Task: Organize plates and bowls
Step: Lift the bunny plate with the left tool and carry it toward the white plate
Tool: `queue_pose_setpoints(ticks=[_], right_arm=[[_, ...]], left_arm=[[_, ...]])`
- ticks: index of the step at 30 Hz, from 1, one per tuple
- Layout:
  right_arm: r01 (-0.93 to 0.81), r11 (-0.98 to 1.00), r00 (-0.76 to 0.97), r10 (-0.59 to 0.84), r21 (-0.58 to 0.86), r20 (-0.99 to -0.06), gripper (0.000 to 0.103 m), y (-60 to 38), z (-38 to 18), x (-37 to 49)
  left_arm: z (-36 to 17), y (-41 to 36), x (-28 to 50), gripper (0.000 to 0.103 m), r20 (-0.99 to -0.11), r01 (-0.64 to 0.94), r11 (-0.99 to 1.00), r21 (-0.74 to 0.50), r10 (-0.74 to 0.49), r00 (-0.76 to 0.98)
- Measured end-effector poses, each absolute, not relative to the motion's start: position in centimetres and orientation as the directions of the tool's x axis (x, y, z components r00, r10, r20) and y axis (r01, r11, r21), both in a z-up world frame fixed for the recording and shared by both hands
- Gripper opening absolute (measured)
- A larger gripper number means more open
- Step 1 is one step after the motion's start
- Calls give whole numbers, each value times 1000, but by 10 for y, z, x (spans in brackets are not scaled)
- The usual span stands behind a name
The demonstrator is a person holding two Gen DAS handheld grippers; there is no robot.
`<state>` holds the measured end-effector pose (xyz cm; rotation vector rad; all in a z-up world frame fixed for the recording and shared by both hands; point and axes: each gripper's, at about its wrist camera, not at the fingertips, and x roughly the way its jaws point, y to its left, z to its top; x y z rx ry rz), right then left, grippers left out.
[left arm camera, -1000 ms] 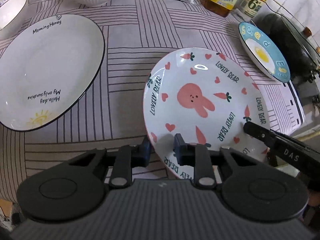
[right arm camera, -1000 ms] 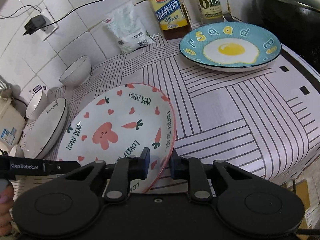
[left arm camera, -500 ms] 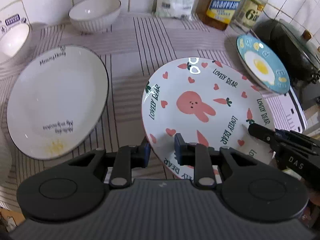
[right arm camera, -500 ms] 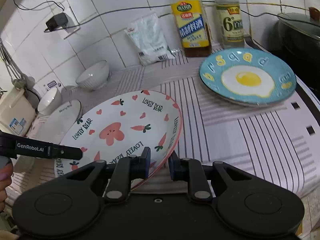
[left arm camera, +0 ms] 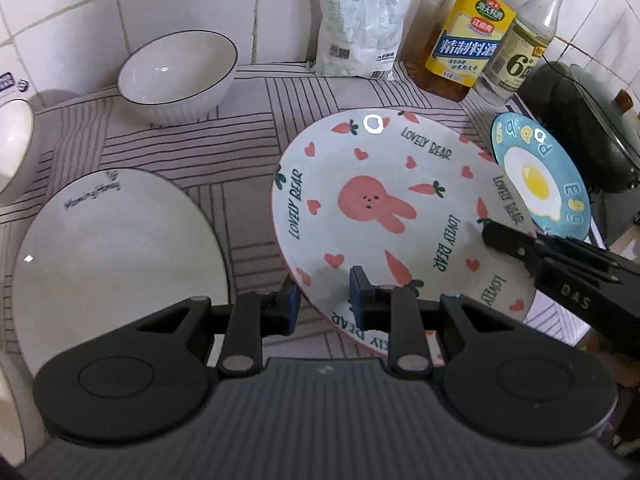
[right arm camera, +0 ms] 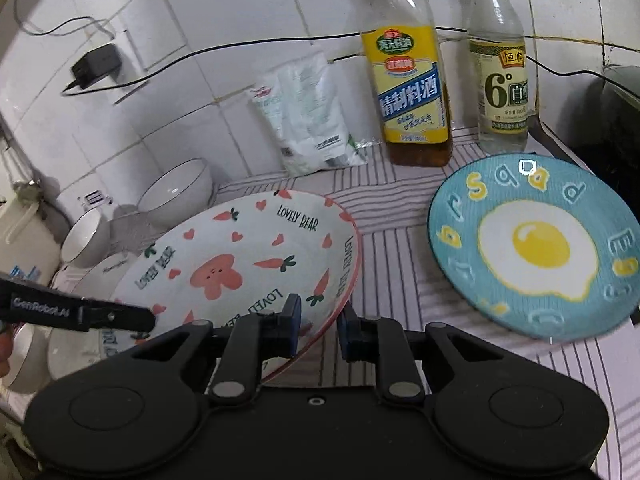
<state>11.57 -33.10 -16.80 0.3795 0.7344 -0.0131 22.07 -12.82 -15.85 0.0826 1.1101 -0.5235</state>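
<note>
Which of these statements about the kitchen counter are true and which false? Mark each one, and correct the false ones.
1. Both grippers clamp the rabbit plate. True: left gripper and right gripper each pinch its rim.
2. The egg plate is pink. False: it is blue.
3. Two bottles stand by the tiled wall. True.
4. The white oval plate sits on the rabbit plate. False: it lies apart, on the cloth.

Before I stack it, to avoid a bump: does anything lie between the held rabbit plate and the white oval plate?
Nothing visible does. Both tongs grip the rabbit plate; only bare striped cloth lies between it and the white oval plate.
</note>
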Motion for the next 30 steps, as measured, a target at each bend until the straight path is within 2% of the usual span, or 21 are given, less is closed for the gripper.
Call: queue_pose_setpoints(ticks=[6,10,18,22,27,30], right_arm=[[145,937,738,110,316,-666,23,-333,-178,139],[154,939,719,106,306,-687,23,-332,-190,150],[159,952,692,82,263,-717,24,-333,-184,163],[188,945,681,73,269,-729,25,-333,-187,164],[235,957,639,-20,171,-769,30,-320,-193,169],[281,946,632,-53,165,-773,30,-318,-191,167]], left_arm=[[-174,-133,245,23,-885,424,884,-200,-349,310],[-187,-136,258,27,-913,415,880,-230,-343,222],[-186,-144,265,28,-929,372,892,-258,-334,157],[-184,-148,264,29,-940,359,905,-230,-302,158],[-195,-153,263,29,-954,350,911,-218,-275,123],[-192,-153,259,29,-955,362,911,-198,-262,137]])
